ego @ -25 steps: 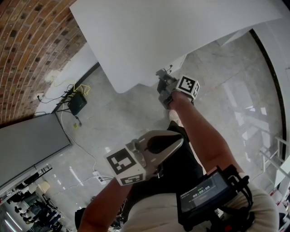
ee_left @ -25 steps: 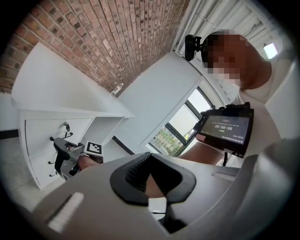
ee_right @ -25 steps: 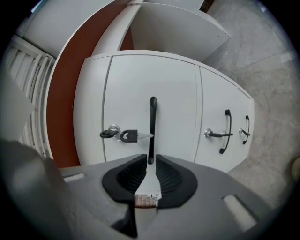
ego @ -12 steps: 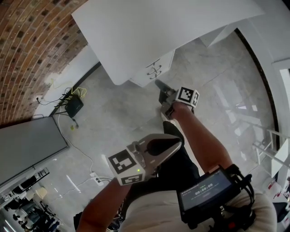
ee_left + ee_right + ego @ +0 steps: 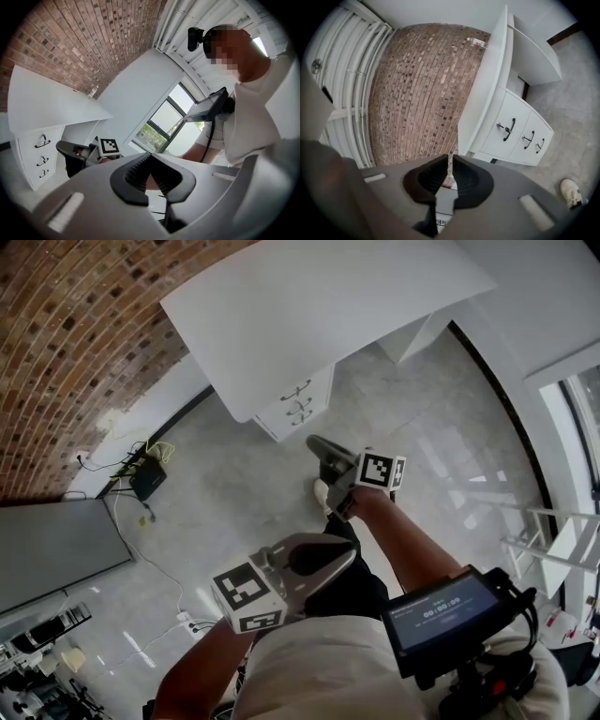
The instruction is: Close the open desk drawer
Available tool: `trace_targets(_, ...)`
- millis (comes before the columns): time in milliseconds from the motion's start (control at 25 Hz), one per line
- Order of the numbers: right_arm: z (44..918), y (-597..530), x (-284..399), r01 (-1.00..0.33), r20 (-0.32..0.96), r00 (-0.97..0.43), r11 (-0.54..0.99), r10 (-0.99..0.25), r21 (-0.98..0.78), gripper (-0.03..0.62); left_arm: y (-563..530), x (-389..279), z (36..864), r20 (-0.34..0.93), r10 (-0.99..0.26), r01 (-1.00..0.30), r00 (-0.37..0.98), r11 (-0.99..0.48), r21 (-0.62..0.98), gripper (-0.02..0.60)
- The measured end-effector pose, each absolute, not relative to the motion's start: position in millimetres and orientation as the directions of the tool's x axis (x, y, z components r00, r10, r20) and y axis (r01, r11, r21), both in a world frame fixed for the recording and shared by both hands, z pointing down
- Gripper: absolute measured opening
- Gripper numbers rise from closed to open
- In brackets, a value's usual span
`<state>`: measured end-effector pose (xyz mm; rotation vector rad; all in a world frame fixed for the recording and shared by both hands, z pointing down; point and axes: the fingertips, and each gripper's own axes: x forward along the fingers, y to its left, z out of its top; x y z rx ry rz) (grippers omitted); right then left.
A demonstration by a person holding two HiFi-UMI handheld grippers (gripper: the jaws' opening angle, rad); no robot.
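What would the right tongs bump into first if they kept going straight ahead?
Probably the white drawer unit, near its side edge. The right tongs point toward it with nothing in between. Depth is hard to judge, so they might slip past to the brick wall.

The desk (image 5: 309, 315) and drawer unit (image 5: 298, 407) are white with dark handles (image 5: 506, 129); the brick wall (image 5: 75, 343) is red-brown. The floor (image 5: 234, 493) is mottled pale grey, and the marker cubes (image 5: 246, 589) bear black-and-white squares.

Grey plastic left gripper (image 5: 349, 554) and right gripper (image 5: 315, 443), black ribbed pads (image 5: 136, 171), white cubes with black square markers (image 5: 246, 594); white short-sleeved shirt (image 5: 319, 667); black trousers (image 5: 354, 592); black chest screen (image 5: 441, 620).
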<state>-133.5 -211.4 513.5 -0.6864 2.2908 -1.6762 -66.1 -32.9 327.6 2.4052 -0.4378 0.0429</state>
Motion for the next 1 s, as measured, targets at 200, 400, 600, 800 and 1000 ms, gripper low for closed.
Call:
trace_targets(200, 448, -189, -124, -0.234, 0.056, -0.866, 0.304, -0.496, -0.924, 0.029, -9, -66, 295, 0.124, -0.292, -0.305, 0.948, -0.734, 0.606, 0.006)
trace_targets(400, 391, -168, -123, -0.25, 0.038, -0.884, 0.403, -0.465, -0.88, 0.028, 3, -71, 273, 0.1, -0.31, -0.305, 0.946, -0.736, 0.604, 0.006)
trace_targets(600, 337, -148, -101, -0.259, 0.02, -0.898, 0.49, -0.44, -0.832, 0.028, 18, -49, 253, 0.095, -0.306, -0.302, 0.947, -0.753, 0.584, 0.006)
trace_targets(800, 303, -133, -118, -0.229, -0.004, -0.916, 0.531, -0.402, -0.816, 0.028, 15, -60, 245, 0.085, -0.312, -0.301, 0.946, -0.755, 0.583, 0.006)
trace_targets(1000, 287, -120, -126, -0.211, -0.016, -0.931, 0.573, -0.365, -0.791, 0.028, 13, -64, 247, 0.093, -0.301, -0.298, 0.949, -0.762, 0.575, 0.006)
